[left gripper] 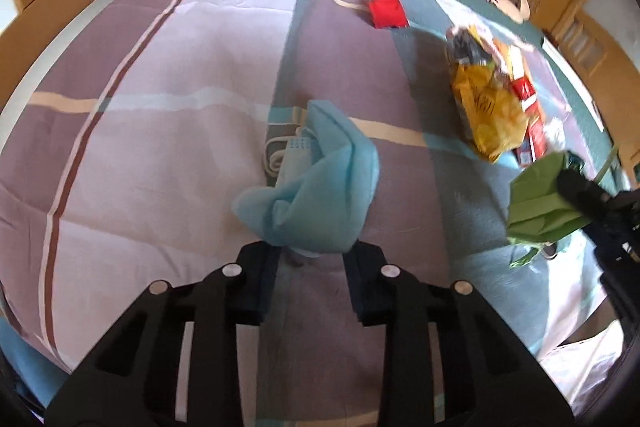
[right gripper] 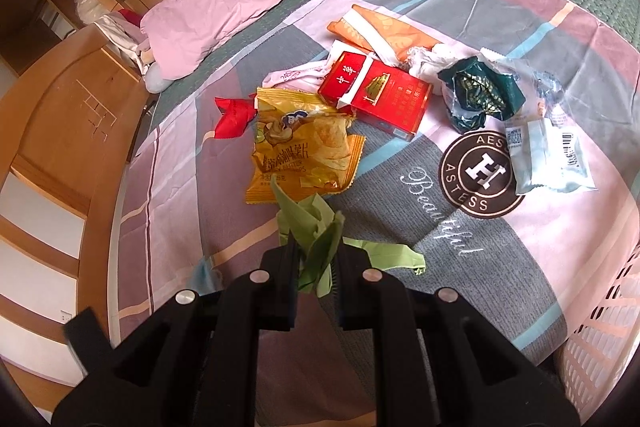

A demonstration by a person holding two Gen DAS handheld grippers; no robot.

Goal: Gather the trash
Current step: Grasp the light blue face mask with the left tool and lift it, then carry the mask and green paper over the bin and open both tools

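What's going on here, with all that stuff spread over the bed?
A person is clearing litter off a bed with a hand-held gripper in each hand. The right gripper is shut on a crumpled green paper. The left gripper sits at the edge of a blue face mask, its jaws on either side of the mask's near edge. A yellow chip bag, red carton and other wrappers lie uncollected.

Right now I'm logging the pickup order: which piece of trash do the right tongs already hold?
The crumpled green paper, pinched in the right tongs; the other wrappers lie loose on the bedspread.
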